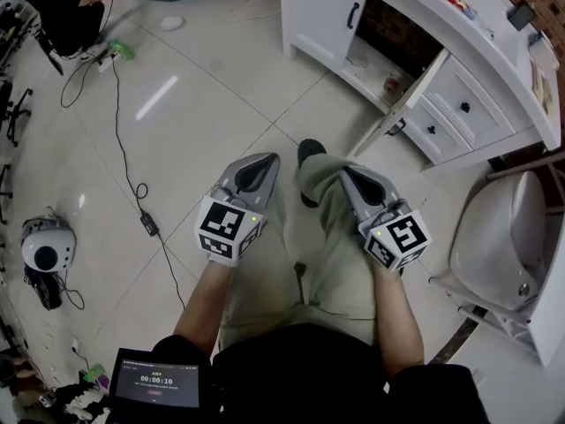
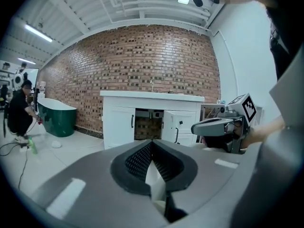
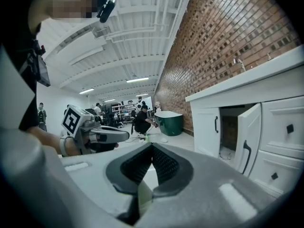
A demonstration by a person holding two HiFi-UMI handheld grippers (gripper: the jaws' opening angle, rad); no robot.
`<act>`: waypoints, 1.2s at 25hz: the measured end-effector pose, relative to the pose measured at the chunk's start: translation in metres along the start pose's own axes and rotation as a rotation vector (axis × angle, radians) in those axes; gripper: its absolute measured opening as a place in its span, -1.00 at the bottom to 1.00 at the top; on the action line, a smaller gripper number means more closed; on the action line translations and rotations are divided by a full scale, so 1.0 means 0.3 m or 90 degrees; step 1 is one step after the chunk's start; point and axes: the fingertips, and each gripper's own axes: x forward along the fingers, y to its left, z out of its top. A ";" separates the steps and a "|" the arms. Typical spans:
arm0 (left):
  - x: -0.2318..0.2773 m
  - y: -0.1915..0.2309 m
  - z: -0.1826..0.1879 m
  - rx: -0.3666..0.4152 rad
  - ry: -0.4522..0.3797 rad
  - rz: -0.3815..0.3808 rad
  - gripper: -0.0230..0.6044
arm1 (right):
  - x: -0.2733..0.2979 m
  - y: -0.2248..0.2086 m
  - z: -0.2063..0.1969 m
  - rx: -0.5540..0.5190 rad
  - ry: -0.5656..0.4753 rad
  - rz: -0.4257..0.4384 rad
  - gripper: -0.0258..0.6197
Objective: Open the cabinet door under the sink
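Sink cabinet (image 1: pixel 415 3): the cabinet door (image 1: pixel 402 104) under the sink already stands swung out from the cabinet front, hinged beside the drawers (image 1: pixel 463 106). The dark opening shows next to it, and the other door (image 1: pixel 322 11) is shut.

We hold both tools well short of the cabinet.
- Left gripper (image 1: pixel 261 161): fingers together, nothing between them.
- Right gripper (image 1: pixel 350 175): fingers together, also empty.

Judgement: the opening looks done. If we want it wider, we part the right fingers first, then come at the dark handle (image 3: pixel 245 156) from the cabinet's open side. We close around the bar and draw along the hinge arc, not straight out.
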 end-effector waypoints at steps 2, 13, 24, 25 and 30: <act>0.009 -0.003 0.003 0.001 -0.002 -0.004 -0.87 | -0.006 -0.012 0.013 0.001 -0.005 -0.005 -0.94; 0.017 0.002 0.009 0.004 0.000 -0.004 -0.87 | 0.002 -0.025 0.011 -0.003 0.000 -0.010 -0.94; 0.018 0.002 0.009 0.003 0.001 -0.003 -0.87 | 0.005 -0.015 0.003 -0.018 0.011 -0.002 -0.95; 0.018 0.002 0.009 0.003 0.001 -0.004 -0.87 | 0.004 -0.015 0.003 -0.017 0.011 0.000 -0.95; 0.014 0.002 0.010 0.002 -0.001 -0.003 -0.87 | -0.002 -0.016 0.007 -0.008 0.003 0.004 -0.95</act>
